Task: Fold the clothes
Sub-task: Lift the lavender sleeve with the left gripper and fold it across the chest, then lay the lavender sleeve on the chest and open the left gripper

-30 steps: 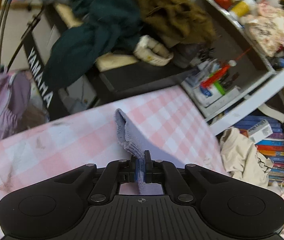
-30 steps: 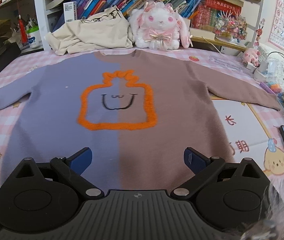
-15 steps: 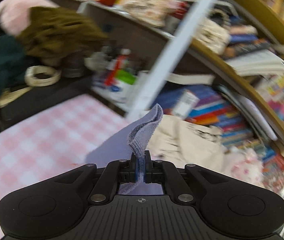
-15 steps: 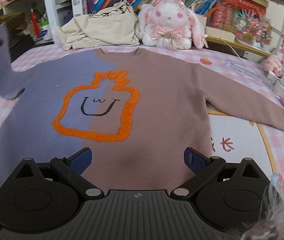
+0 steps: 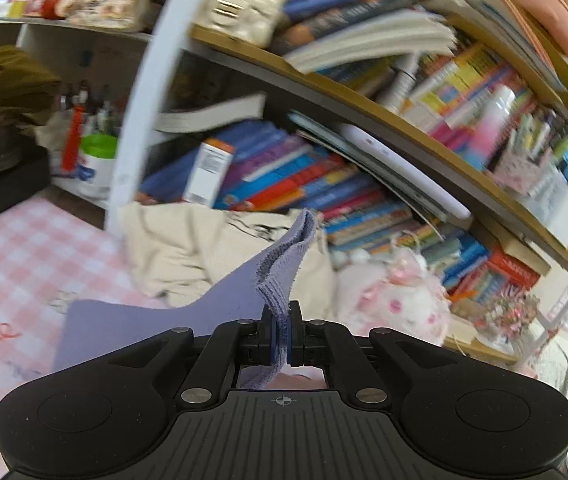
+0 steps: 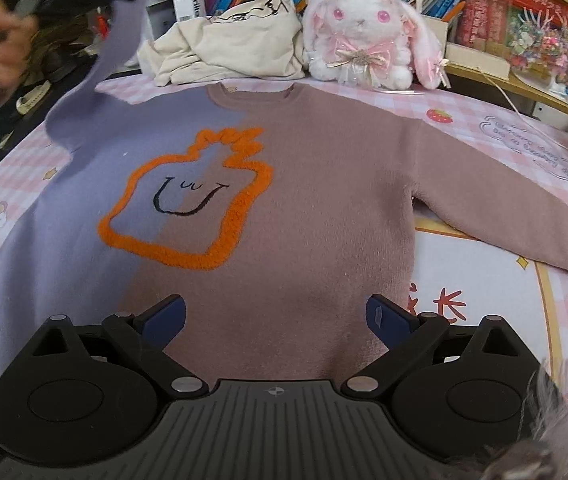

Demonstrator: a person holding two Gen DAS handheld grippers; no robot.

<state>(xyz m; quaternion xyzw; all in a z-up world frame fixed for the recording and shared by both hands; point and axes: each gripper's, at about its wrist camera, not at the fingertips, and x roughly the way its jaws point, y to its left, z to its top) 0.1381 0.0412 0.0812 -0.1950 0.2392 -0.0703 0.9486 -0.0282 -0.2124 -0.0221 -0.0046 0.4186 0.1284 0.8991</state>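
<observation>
The sweater [image 6: 284, 208] lies face up and flat across the middle of the right wrist frame, collar toward the top. Its left half is lavender, its right half dusty brown, with an orange fuzzy outline [image 6: 188, 200] around a stitched smiling face at centre. The brown sleeve [image 6: 516, 216] stretches flat toward the right edge. The lavender sleeve [image 5: 244, 300] rises off the surface toward the upper left, its ribbed cuff [image 5: 284, 264] pinched and standing upright.

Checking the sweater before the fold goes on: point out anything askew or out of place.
Only the purple sleeve is off the table, its cuff pinched in the left hand-held gripper, as a fold requires. The brown sleeve and the sweater lie flat. The right hand-held gripper is open above the hem.
</observation>
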